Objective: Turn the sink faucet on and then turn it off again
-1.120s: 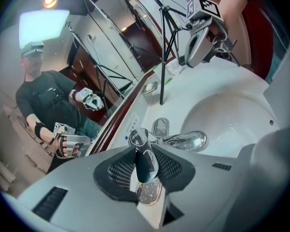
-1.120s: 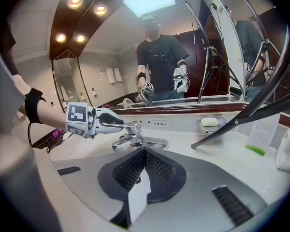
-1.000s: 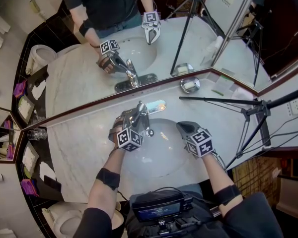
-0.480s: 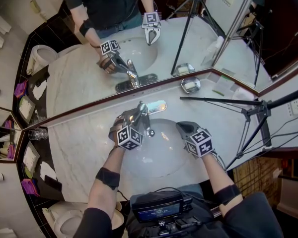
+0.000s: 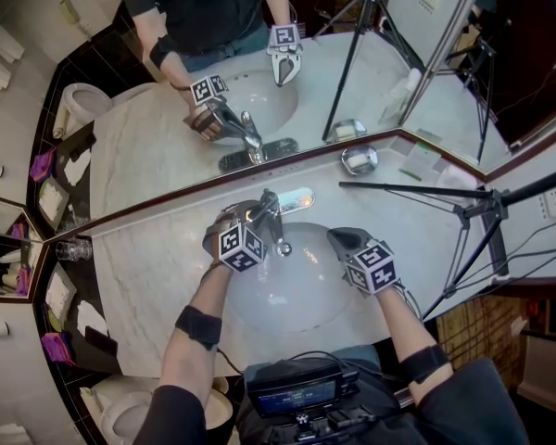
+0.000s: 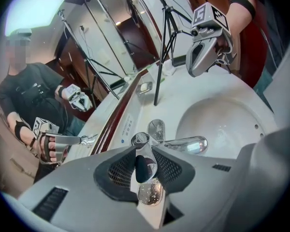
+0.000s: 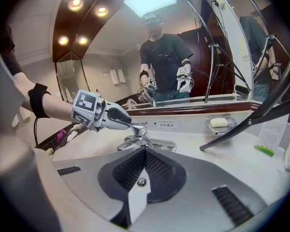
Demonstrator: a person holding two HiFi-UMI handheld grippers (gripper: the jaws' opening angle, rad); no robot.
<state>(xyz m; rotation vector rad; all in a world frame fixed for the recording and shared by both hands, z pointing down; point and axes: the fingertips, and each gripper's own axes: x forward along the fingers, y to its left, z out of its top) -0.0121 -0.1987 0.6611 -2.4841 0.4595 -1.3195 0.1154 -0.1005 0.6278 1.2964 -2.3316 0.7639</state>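
The chrome faucet (image 5: 271, 221) stands at the back of the white sink basin (image 5: 301, 290), its spout (image 6: 186, 144) reaching over the bowl. My left gripper (image 5: 252, 216) comes at it from the left and is shut on the faucet's lever handle (image 6: 146, 164), which lies between the dark pads in the left gripper view. The right gripper view shows the same hold from the side, with the left gripper (image 7: 128, 121) on the lever. My right gripper (image 5: 336, 237) hovers over the basin's right side, shut and empty. I cannot make out a stream of water.
A metal soap dish (image 5: 359, 159) with a bar sits on the marble counter by the mirror, and a small card (image 5: 417, 163) lies to its right. A black tripod (image 5: 463, 207) stands at the right. A glass (image 5: 69, 248) is at the far left, a toilet (image 5: 120, 415) below it.
The left gripper has tipped a little toward the mirror with the lever handle in its jaws. The right gripper has stayed where it was.
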